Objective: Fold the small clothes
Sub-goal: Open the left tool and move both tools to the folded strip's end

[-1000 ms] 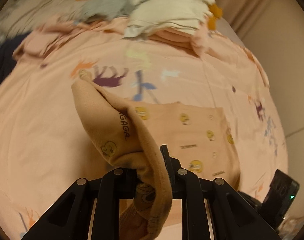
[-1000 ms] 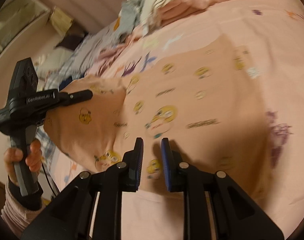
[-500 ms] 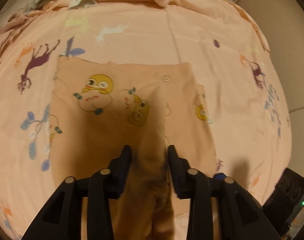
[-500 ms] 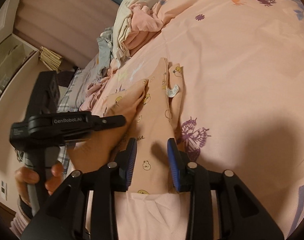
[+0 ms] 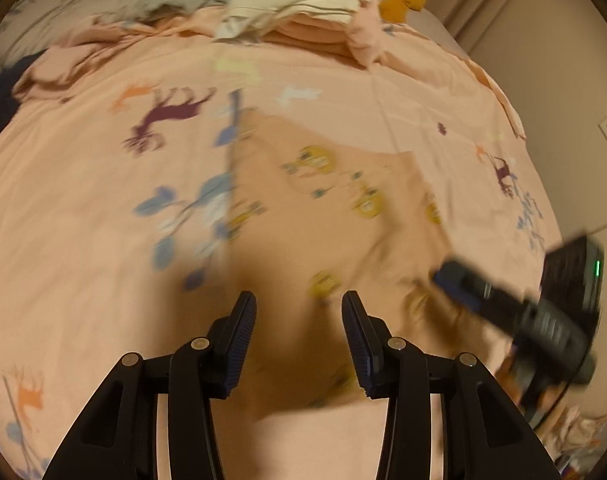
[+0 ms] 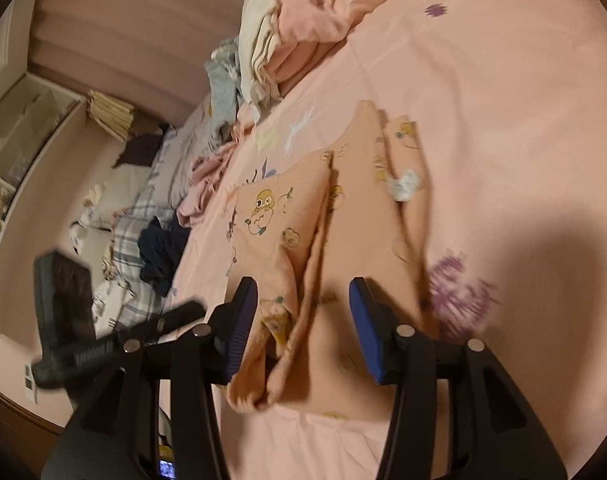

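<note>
A small peach garment (image 5: 335, 216) printed with yellow cartoon chicks lies folded lengthwise on the pink bedsheet (image 5: 83, 208). In the right wrist view the garment (image 6: 343, 216) shows a white label and a folded-over flap on its left side. My left gripper (image 5: 299, 340) is open and empty just above the garment's near edge. My right gripper (image 6: 303, 324) is open and empty over the garment's near end. The right gripper also shows blurred in the left wrist view (image 5: 455, 280), at the garment's right edge. The left gripper shows blurred in the right wrist view (image 6: 183, 312).
A pile of cream, pink and grey clothes (image 5: 303, 4) lies at the bed's far end. More crumpled clothes, a dark garment (image 6: 163, 252) and a plaid cloth (image 6: 127, 232) lie along the bed's left side. A wall (image 5: 563, 80) borders the right.
My left gripper has let go of the folded flap and opened wide. Both grippers have pulled back toward the garment's near edge, and the right gripper has opened wider.
</note>
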{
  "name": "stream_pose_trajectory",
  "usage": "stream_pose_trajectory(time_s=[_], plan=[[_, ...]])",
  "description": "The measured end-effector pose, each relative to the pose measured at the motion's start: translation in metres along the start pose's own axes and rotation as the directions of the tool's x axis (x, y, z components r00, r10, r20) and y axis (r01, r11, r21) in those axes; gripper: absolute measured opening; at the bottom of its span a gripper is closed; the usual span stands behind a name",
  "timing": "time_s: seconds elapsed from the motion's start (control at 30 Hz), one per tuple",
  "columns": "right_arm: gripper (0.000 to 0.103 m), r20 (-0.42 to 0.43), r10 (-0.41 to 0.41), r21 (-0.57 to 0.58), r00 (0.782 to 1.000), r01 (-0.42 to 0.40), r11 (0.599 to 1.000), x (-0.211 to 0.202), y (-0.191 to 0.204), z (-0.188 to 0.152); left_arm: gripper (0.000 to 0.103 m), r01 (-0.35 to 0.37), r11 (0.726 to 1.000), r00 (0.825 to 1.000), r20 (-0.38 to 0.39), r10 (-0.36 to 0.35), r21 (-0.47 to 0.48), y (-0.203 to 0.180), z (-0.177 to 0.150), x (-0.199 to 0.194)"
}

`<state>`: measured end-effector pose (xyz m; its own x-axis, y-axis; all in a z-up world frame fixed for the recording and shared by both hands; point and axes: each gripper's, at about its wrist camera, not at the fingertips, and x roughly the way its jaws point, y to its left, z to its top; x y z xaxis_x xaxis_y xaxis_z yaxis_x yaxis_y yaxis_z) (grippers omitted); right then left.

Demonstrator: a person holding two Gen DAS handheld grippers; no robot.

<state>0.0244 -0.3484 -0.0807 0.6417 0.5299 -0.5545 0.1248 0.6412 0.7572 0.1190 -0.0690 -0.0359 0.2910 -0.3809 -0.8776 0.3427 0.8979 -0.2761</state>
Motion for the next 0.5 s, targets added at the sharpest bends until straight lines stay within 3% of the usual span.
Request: stream_pose_trajectory(time_s=[0.2, 0.47, 0.5], plan=[[0.054, -0.059, -0.106, -0.067, 0.993, 0.102, 0.993, 0.038, 0.014, 0.022, 0.043, -0.017, 1.000, 1.000, 0.004, 0.017, -0.020, 0.035, -0.030, -0.002], [0.054, -0.119, -0.148, -0.106, 0.982, 0.135, 0.985, 0.070, 0.022, 0.033, 0.044, 0.080, 0.993, 0.997, 0.008, -0.080, -0.091, 0.056, -0.050, 0.002], [0.050, -0.125, -0.149, -0.119, 0.981, 0.134, 0.984, 0.074, 0.024, 0.034, 0.044, 0.087, 0.992, 0.996, 0.007, -0.087, -0.093, 0.058, -0.052, 0.003]])
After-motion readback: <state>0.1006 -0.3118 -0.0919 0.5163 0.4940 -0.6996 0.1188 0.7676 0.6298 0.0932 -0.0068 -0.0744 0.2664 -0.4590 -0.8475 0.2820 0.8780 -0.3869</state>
